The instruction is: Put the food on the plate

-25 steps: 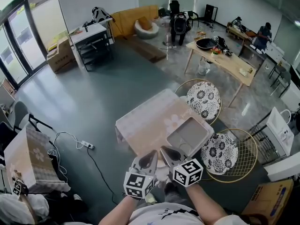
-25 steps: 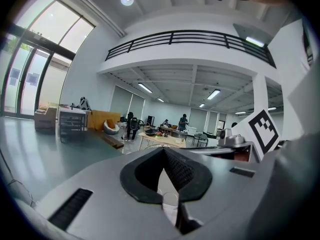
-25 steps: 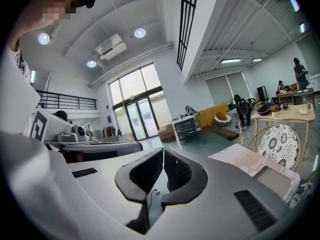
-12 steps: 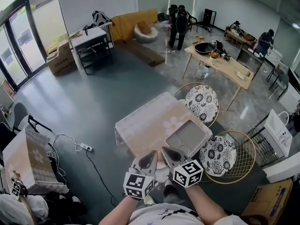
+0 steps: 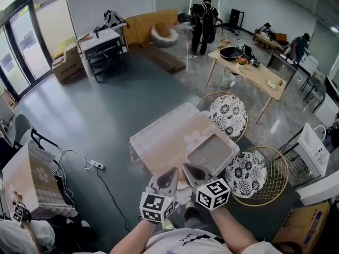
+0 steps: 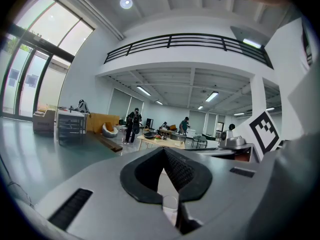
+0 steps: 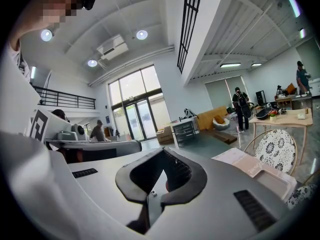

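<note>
In the head view a low table (image 5: 159,139) with a pale cloth stands in front of me, and a grey rectangular tray (image 5: 212,153) lies on its right part. My left gripper (image 5: 172,173) and right gripper (image 5: 188,169) are held side by side over the table's near edge, tips pointing away from me. Both are shut with nothing between the jaws. In the left gripper view the left gripper (image 6: 164,150) points across the room, as does the right gripper (image 7: 162,152) in its own view. The grippers hide the near edge of the table. I see no food.
Two round wire chairs with black-and-white patterned cushions (image 5: 229,114) (image 5: 247,172) stand right of the table. A wooden table (image 5: 254,70) with people near it is further back. A power strip with cable (image 5: 98,164) lies on the floor at left.
Both grippers stay almost in place. A person at the back of the room has walked a little to the right.
</note>
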`<state>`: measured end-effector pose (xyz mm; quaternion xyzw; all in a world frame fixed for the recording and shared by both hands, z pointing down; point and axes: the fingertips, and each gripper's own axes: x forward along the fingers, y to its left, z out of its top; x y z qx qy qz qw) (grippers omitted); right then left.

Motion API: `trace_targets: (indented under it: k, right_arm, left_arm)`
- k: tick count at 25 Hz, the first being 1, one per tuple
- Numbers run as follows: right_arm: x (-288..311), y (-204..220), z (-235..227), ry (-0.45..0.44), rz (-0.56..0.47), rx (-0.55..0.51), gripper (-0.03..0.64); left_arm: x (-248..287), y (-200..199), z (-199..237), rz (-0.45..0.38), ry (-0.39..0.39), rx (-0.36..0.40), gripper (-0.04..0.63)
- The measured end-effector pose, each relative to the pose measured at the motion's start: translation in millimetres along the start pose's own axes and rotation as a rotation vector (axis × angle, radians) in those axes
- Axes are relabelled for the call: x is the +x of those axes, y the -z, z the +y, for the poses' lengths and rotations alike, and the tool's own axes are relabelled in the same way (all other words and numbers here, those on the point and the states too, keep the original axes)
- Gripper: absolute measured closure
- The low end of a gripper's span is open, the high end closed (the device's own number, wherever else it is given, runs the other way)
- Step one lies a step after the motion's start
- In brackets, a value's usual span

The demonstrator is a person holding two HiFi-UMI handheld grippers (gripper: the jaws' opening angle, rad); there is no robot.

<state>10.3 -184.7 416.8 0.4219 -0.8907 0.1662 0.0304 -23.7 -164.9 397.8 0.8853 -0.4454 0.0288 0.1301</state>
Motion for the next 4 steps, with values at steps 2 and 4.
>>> trace_targets:
  k: [2, 4]
  right_arm:
    - [1.0, -1.1, -0.8, 0.003, -0.001, 0.0, 0.603]
    - [1.9, -2.4, -1.8, 0.006, -0.003, -0.001, 0.603]
  left_arm:
    - [0.2, -0.9, 1.7, 0.0, 0.0, 0.001, 0.588]
    - [0.5, -1.7, 3.0, 0.0, 0.0, 0.001, 0.588]
